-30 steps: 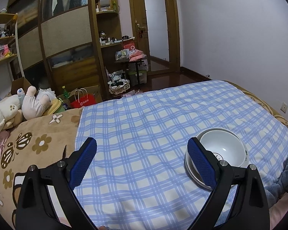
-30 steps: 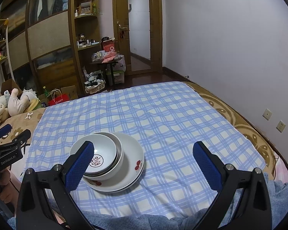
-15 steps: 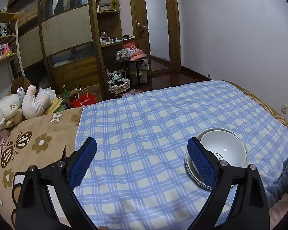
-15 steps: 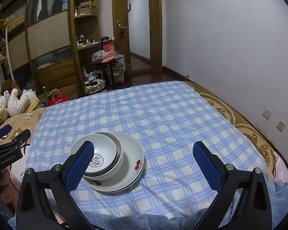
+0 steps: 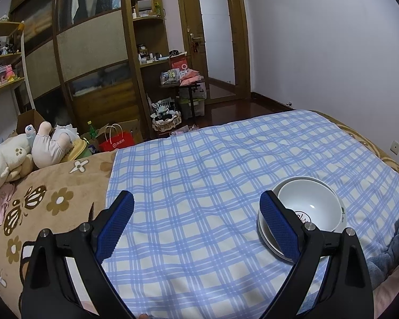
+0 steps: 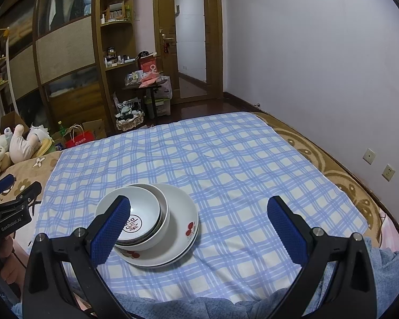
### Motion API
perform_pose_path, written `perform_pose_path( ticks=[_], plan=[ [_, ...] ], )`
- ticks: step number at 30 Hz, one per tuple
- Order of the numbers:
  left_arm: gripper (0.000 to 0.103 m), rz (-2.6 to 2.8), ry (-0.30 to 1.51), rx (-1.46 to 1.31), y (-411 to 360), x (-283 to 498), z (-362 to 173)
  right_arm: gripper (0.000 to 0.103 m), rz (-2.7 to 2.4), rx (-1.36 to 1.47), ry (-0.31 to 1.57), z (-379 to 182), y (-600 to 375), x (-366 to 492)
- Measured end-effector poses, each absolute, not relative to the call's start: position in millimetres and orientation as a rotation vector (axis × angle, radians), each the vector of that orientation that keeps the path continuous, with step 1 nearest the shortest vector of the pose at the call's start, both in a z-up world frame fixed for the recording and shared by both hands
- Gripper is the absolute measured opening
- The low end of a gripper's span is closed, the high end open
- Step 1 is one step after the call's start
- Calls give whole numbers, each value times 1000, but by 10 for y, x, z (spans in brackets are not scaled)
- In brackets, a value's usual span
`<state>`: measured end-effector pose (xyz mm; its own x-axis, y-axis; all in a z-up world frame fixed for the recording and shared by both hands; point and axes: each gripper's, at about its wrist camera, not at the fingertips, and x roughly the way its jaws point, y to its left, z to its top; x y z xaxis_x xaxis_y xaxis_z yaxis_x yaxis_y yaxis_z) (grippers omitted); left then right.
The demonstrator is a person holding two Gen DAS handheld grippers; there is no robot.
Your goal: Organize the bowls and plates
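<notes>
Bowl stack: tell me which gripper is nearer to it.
Right. The right gripper has one finger over the bowl stack; the left gripper sits farther off to the stack's left.

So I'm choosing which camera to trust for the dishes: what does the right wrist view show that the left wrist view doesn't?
Only the right wrist view shows the cherry-patterned plates under the nested bowls almost in full, the wall sockets, and the left tongs at the frame's edge.

Only the left wrist view shows the butterfly-and-flower blanket broadly, and its own right finger hiding part of the stack.

Both show the bowls, blue checked cloth, plush toys, red bag and door. Right tongs gape empty.
</notes>
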<state>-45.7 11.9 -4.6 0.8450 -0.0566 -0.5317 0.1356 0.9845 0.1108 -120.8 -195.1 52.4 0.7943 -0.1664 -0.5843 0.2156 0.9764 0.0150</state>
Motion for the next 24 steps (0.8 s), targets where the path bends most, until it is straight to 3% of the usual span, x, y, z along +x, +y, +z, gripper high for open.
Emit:
perform_pose_path(
  ticks=[24],
  plan=[
    [94,-111,556,161,104,-458,-55,103,-215,84,611,502,-1963,-1251]
  ],
)
